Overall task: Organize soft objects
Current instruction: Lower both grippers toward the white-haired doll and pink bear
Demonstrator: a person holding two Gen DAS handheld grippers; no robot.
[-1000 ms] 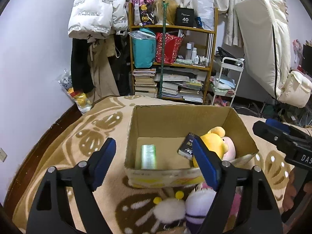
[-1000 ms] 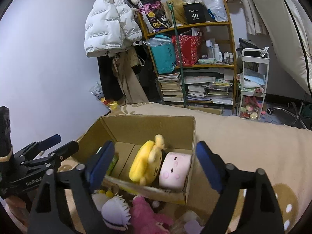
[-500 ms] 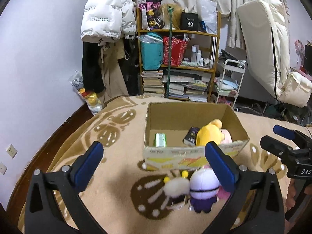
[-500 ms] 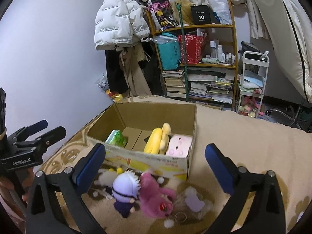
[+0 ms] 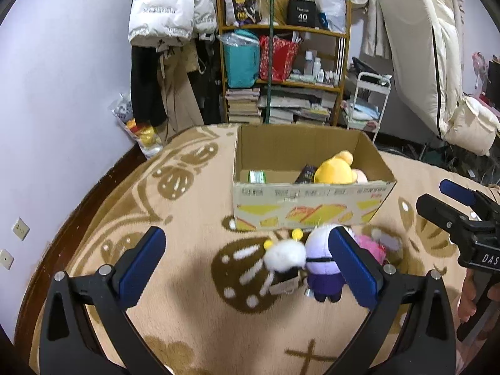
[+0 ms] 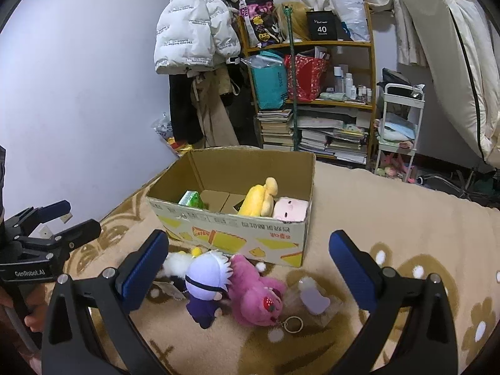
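An open cardboard box [image 5: 309, 206] [image 6: 237, 234] stands on the patterned blanket. Inside lie a yellow plush [image 5: 334, 172] [image 6: 259, 198], a pink square plush [image 6: 290, 209] and a green packet [image 6: 190, 200]. In front of the box lie a white fluffy plush [image 5: 284, 254], a white-haired purple doll [image 5: 322, 262] [image 6: 206, 281], a pink plush [image 6: 256, 293] and a small lilac item in clear wrap [image 6: 315, 300]. My left gripper [image 5: 247, 268] is open and empty, hovering before the toys. My right gripper [image 6: 247, 275] is open and empty above them.
The beige and brown blanket [image 5: 175, 218] covers the surface. A shelf [image 5: 281, 72] with books and bags stands behind the box, with hung coats [image 5: 172, 15] to its left and a white trolley [image 6: 397, 131] to its right. The wall [image 5: 62, 93] lies left.
Both grippers have pulled back and up from the box. The toys on the blanket in front of it have come fully into view. Both grippers stay open.
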